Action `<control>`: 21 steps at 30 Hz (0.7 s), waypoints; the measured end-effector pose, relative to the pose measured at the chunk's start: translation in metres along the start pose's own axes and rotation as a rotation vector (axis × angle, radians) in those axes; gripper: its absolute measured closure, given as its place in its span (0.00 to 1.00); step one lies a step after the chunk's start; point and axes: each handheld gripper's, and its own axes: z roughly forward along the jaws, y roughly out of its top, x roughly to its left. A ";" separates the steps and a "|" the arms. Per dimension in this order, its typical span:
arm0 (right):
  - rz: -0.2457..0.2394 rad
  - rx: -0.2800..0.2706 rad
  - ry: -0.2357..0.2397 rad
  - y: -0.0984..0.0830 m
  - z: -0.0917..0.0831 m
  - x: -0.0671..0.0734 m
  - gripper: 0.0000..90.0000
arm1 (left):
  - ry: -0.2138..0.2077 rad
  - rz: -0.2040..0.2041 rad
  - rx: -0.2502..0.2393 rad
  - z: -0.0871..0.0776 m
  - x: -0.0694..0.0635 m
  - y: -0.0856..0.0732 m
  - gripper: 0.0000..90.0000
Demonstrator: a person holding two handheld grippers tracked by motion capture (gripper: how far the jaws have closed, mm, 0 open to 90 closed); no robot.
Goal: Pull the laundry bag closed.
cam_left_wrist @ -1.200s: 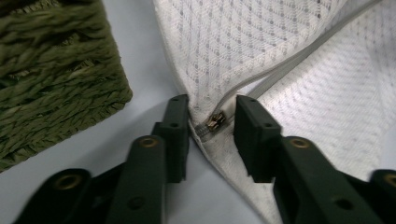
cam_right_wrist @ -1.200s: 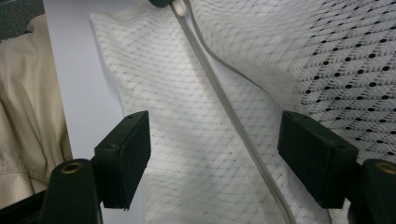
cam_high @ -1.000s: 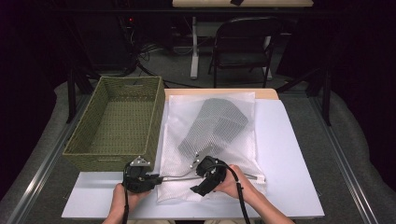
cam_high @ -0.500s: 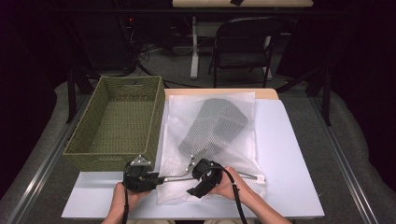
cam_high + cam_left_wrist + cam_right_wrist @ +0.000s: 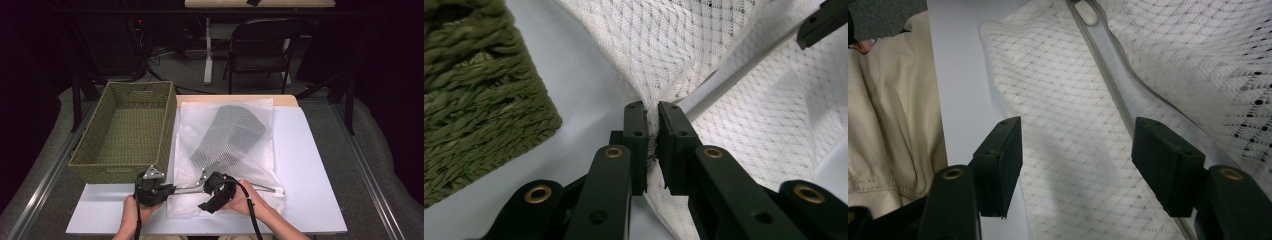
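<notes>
A white mesh laundry bag (image 5: pixel 250 165) lies flat on the white table top with a grey garment (image 5: pixel 232 132) inside it. Its zipper (image 5: pixel 260 188) runs along the near edge. At the bag's near left corner, my left gripper (image 5: pixel 169 189) (image 5: pixel 651 115) has just been closing and is shut on bunched mesh (image 5: pixel 674 60) beside the zipper tape (image 5: pixel 724 80). My right gripper (image 5: pixel 210 200) (image 5: pixel 1075 145) hovers over the bag's near part. Its jaws have just been closing but still stand open above flat mesh (image 5: pixel 1073 165), and the zipper strip (image 5: pixel 1118 100) runs between them. A white zipper pull (image 5: pixel 1088 15) lies farther along.
A green woven basket (image 5: pixel 80 160) (image 5: pixel 474 100) stands close to the left of the bag, its near corner next to my left gripper. Bare white table top (image 5: pixel 310 165) lies to the right. A folding chair (image 5: pixel 260 45) stands beyond the table.
My right gripper has edged slightly left and toward the near table edge. My left gripper has stayed at the bag's corner.
</notes>
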 end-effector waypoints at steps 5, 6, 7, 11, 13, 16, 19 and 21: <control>-0.003 -0.017 0.009 0.002 0.002 0.001 0.45 | -0.016 0.010 -0.016 -0.003 -0.002 0.001 0.93; -0.008 -0.023 0.008 0.003 0.003 0.002 0.47 | -0.020 0.011 -0.020 -0.004 -0.002 0.001 0.93; -0.016 -0.025 0.004 0.005 0.004 0.003 0.51 | -0.027 0.008 -0.019 -0.005 -0.003 0.001 0.93; -0.022 -0.028 0.000 0.009 0.009 0.006 0.57 | -0.049 0.010 -0.020 -0.008 -0.004 0.003 0.93; -0.031 -0.026 0.006 0.012 0.013 0.007 0.60 | -0.059 0.015 -0.019 -0.009 -0.003 0.003 0.93; -0.042 -0.032 0.016 0.017 0.018 0.006 0.65 | -0.079 0.007 -0.019 -0.008 -0.002 0.003 0.93; -0.042 -0.032 0.035 0.024 0.024 0.003 0.67 | -0.091 0.006 -0.020 -0.008 -0.001 0.003 0.93; -0.049 -0.034 0.035 0.028 0.029 0.001 0.68 | -0.094 0.005 -0.025 -0.009 -0.001 0.003 0.93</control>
